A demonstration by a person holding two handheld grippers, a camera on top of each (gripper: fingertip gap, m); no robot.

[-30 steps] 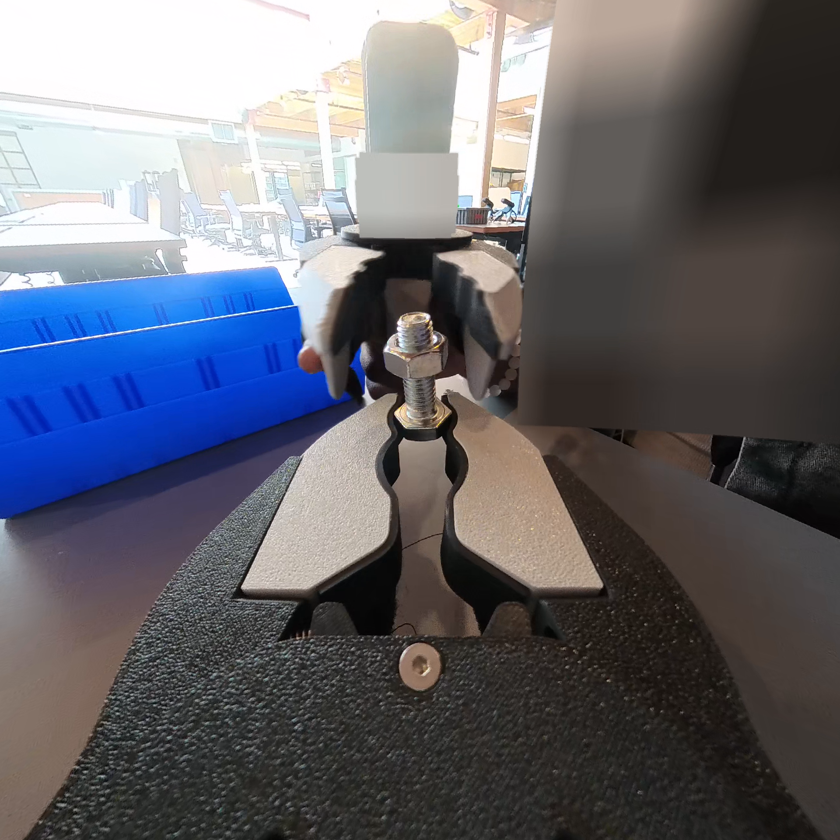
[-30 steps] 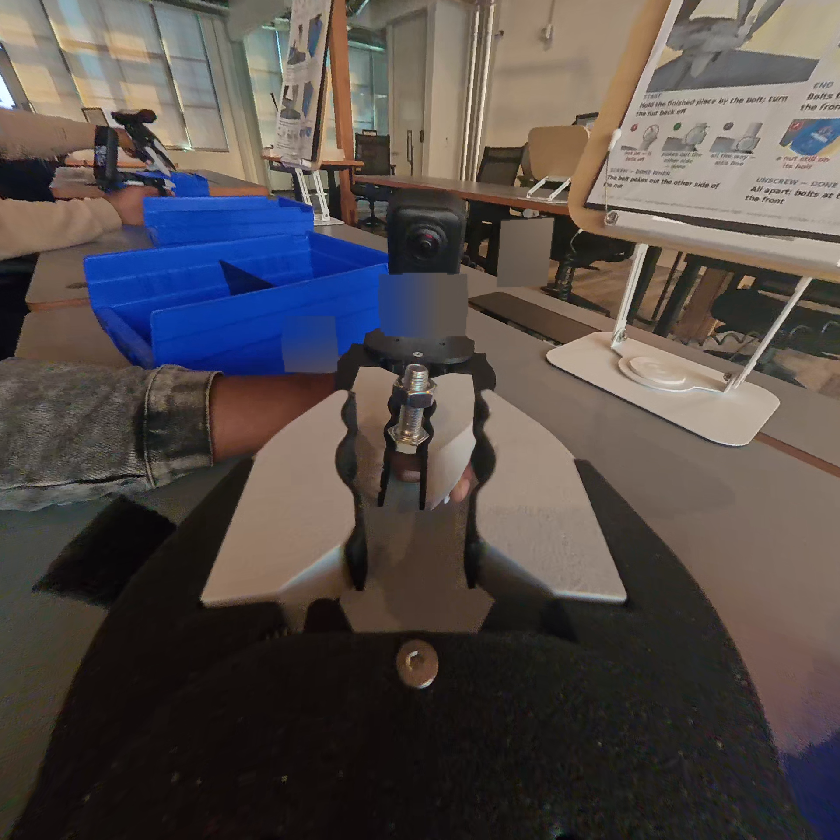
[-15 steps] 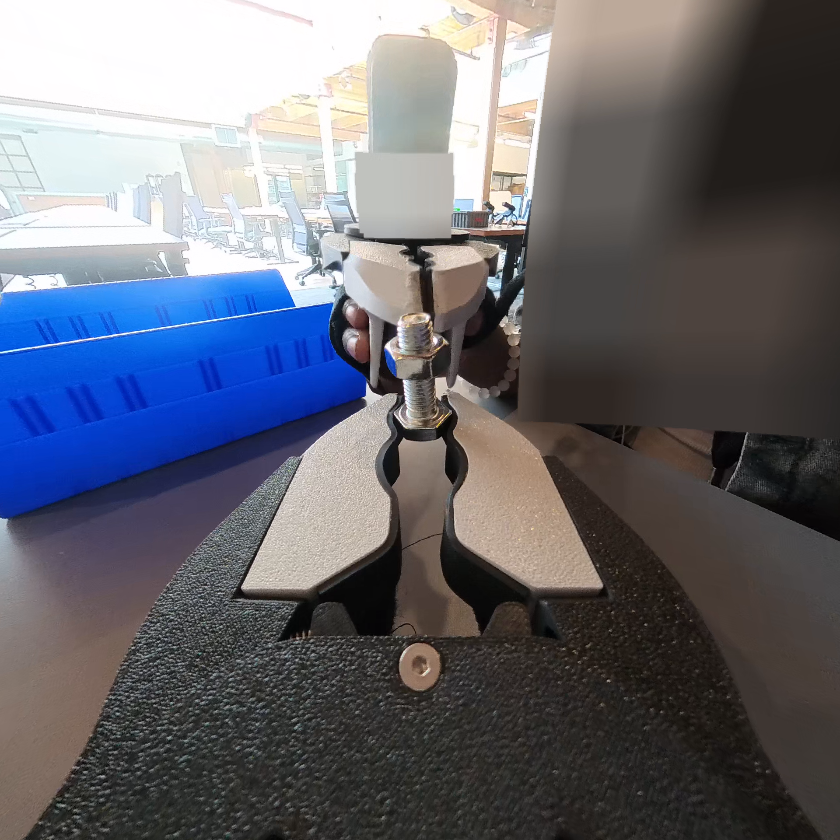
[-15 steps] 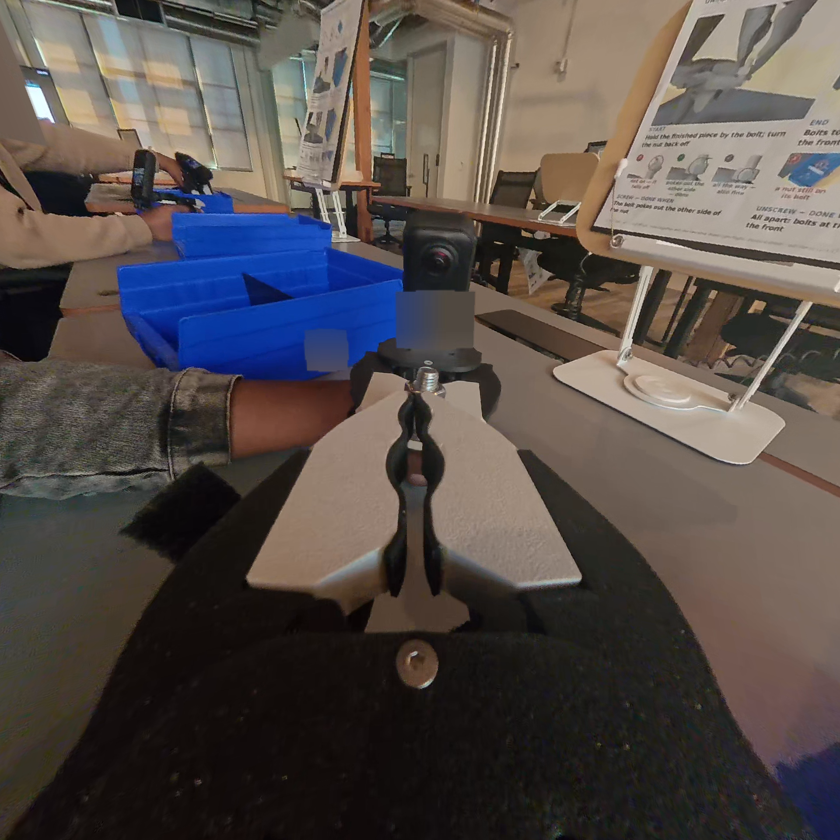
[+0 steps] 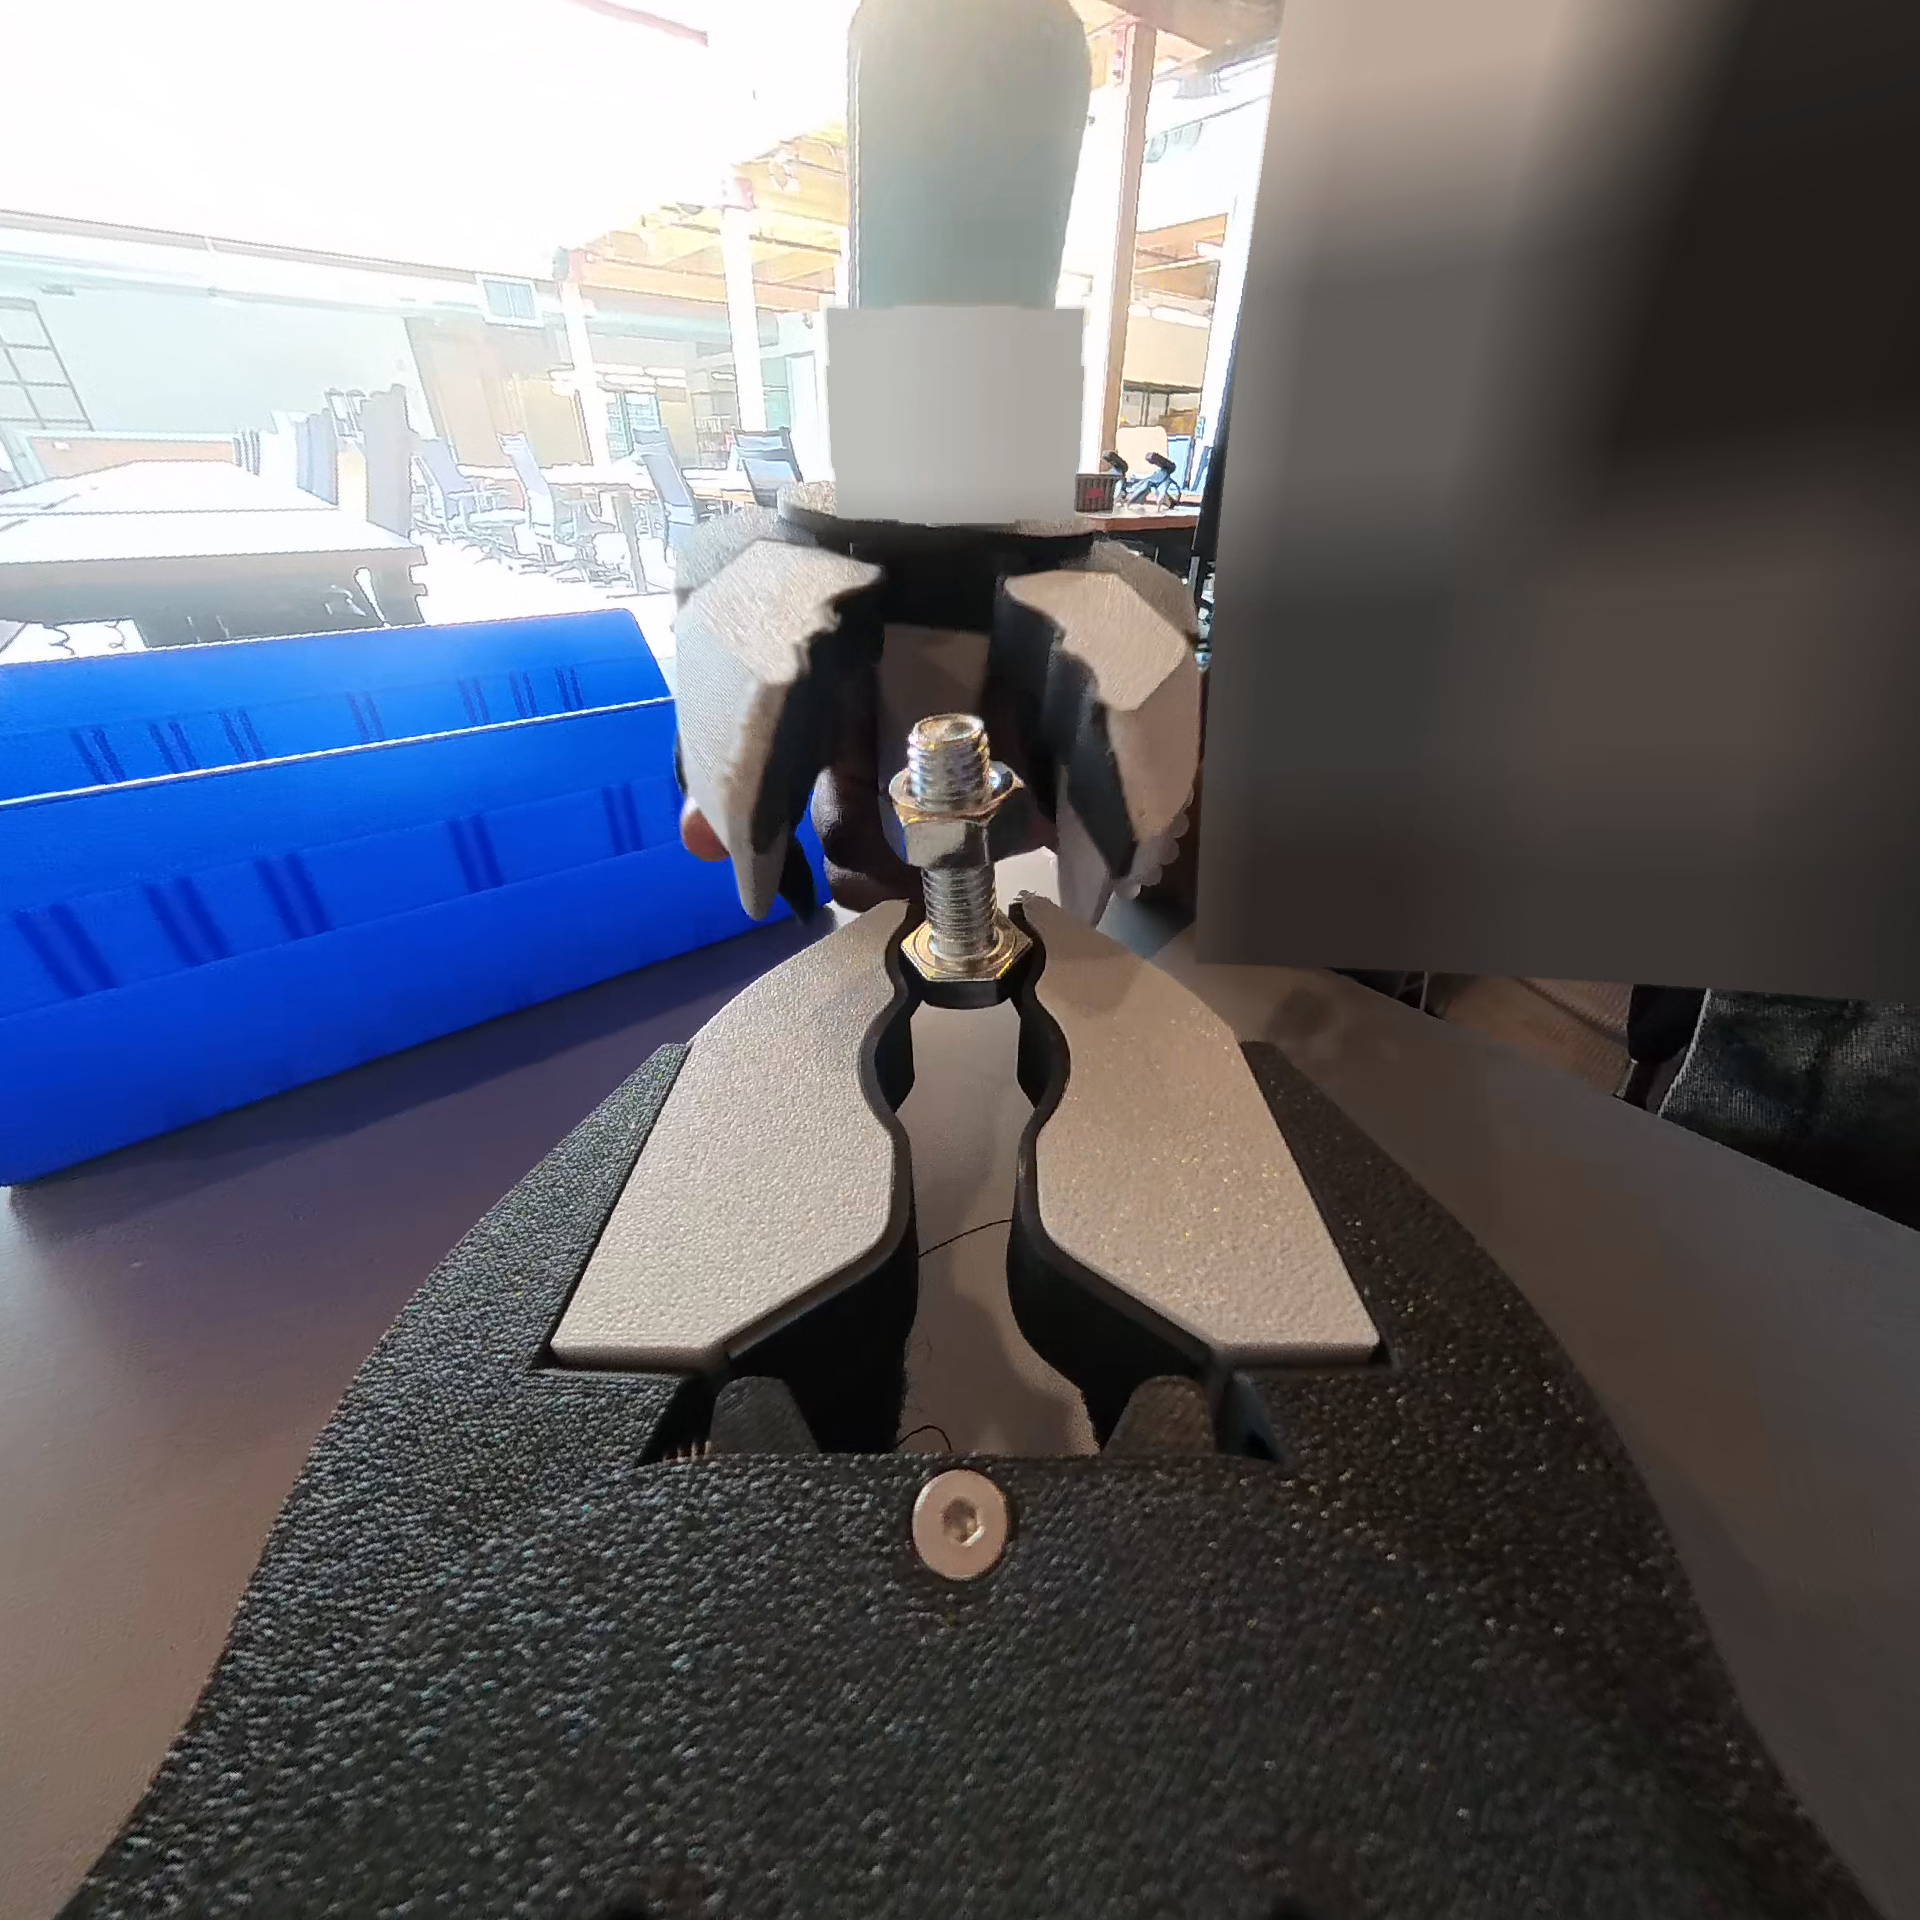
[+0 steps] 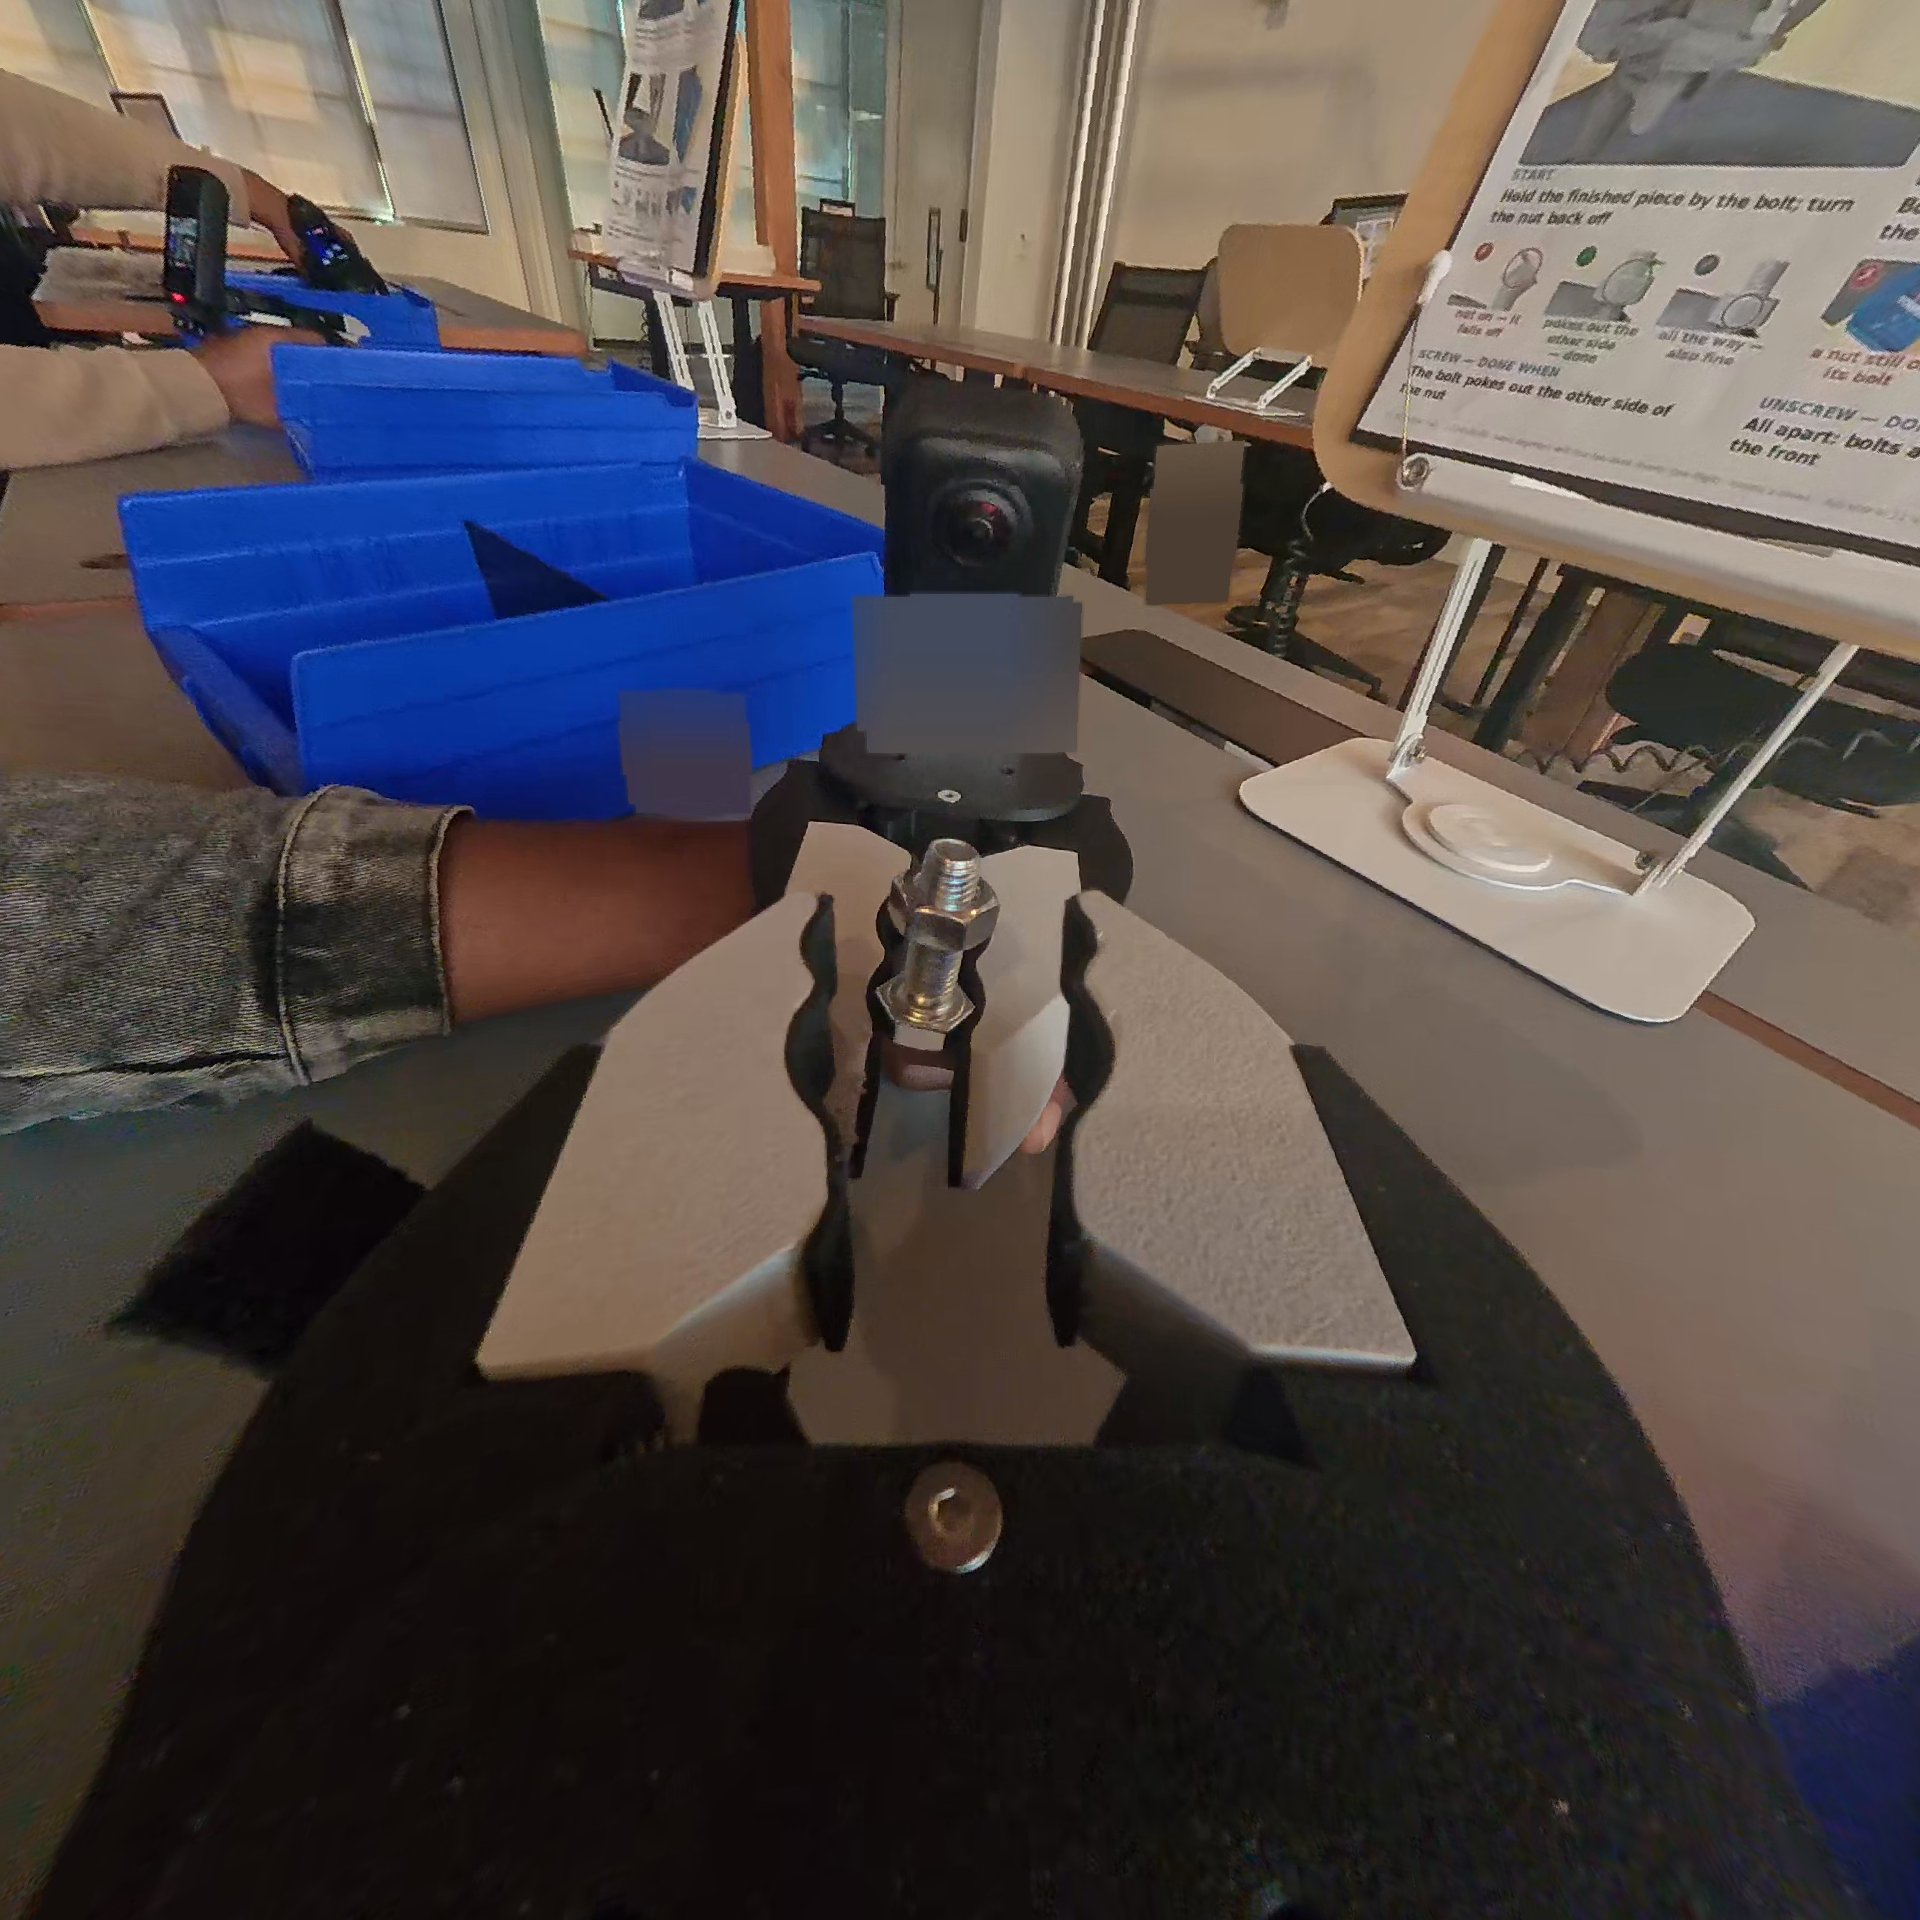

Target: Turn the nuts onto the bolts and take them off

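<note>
A steel bolt (image 5: 954,894) stands upright with its hex head (image 5: 964,951) pinched between the tips of my left gripper (image 5: 961,935), which is shut on it. A hex nut (image 5: 951,821) sits on the thread near the top, with a few threads showing above it. My right gripper (image 5: 935,883) faces the left one, open, with one finger on each side of the nut and not touching it. In the right wrist view the nut (image 6: 943,920) and bolt head (image 6: 925,1003) sit between my open right gripper's fingers (image 6: 707,1122), and the left gripper (image 6: 925,1039) holds the head.
A blue divided bin (image 6: 520,665) stands on the grey table (image 5: 260,1299) just behind the grippers; it also shows in the left wrist view (image 5: 312,852). An instruction board on a white stand (image 6: 1496,862) is at the right. A person's denim sleeve (image 6: 208,925) reaches in from the left. My right fingertips sit around 5 cm from my left ones.
The right gripper was open a second ago, closed on the nut half a second ago, and has opened again. The left gripper has kept hold of the bolt without moving.
</note>
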